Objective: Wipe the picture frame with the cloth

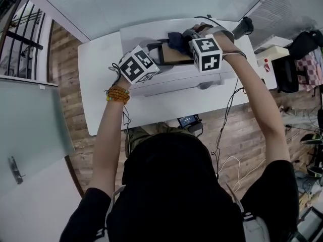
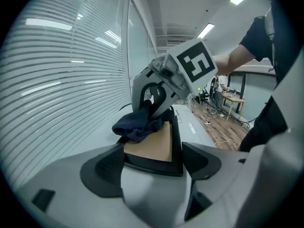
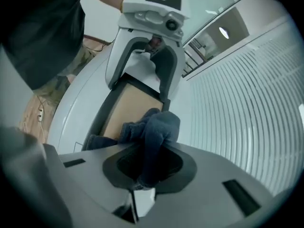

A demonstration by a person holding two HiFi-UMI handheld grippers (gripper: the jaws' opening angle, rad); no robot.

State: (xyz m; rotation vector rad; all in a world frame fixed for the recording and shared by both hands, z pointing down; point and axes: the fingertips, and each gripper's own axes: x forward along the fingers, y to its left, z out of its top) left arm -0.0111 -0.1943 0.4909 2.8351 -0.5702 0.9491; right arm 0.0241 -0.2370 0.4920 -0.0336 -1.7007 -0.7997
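Head view, crumpled dark cloth (image 1: pixel 176 40), black-rimmed picture frame (image 1: pixel 175 56)

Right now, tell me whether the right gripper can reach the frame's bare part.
Likely yes: the right gripper holds the cloth on the frame, and the brown panel lies bare up to the left gripper.

No legible text, brand, number or sign in any view.

Only printed marks are the black-and-white square marker patterns. One set is on the white cube (image 1: pixel 137 64) of the left gripper (image 1: pixel 157 54), the other on the white cube (image 1: pixel 206 53) of the right gripper (image 1: pixel 179 39). They are blocky code patterns, not letters or digits.

The small dark device with a lit bluish screen (image 1: pixel 187 120), at the near edge of the white table (image 1: pixel 101 84), shows content too small to read.
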